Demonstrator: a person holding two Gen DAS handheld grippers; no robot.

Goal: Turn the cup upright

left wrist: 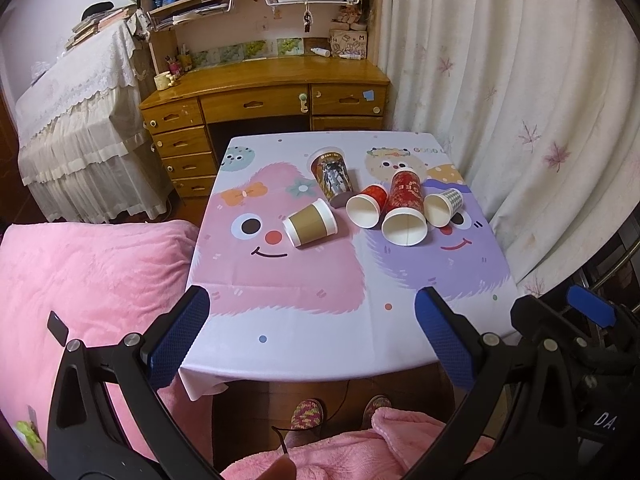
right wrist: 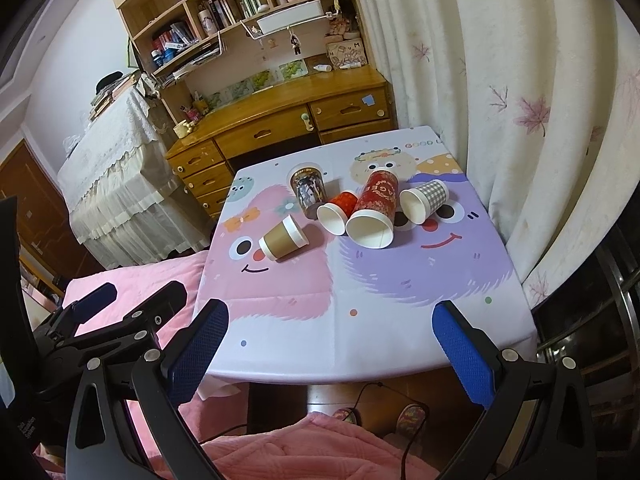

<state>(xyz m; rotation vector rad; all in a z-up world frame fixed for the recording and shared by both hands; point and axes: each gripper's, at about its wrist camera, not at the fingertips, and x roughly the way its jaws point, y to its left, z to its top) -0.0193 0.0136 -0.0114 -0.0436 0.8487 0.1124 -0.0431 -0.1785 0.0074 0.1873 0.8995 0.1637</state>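
Several paper cups lie on their sides on the cartoon tablecloth: a brown cup [left wrist: 310, 224] [right wrist: 283, 237], a dark printed cup [left wrist: 332, 178] [right wrist: 307, 192], a small red cup [left wrist: 367, 205] [right wrist: 338, 212], a tall red cup [left wrist: 405, 208] [right wrist: 374, 211] and a checked cup [left wrist: 443, 206] [right wrist: 425, 200]. My left gripper [left wrist: 312, 336] is open and empty above the table's near edge. My right gripper [right wrist: 332, 350] is open and empty, also at the near edge. Both are well short of the cups.
The small table [left wrist: 320, 352] stands between a pink bed [left wrist: 80, 280] on the left and a curtain [left wrist: 520, 120] on the right. A wooden desk [left wrist: 264, 88] with shelves is behind it. The person's slippers [left wrist: 306, 412] show below.
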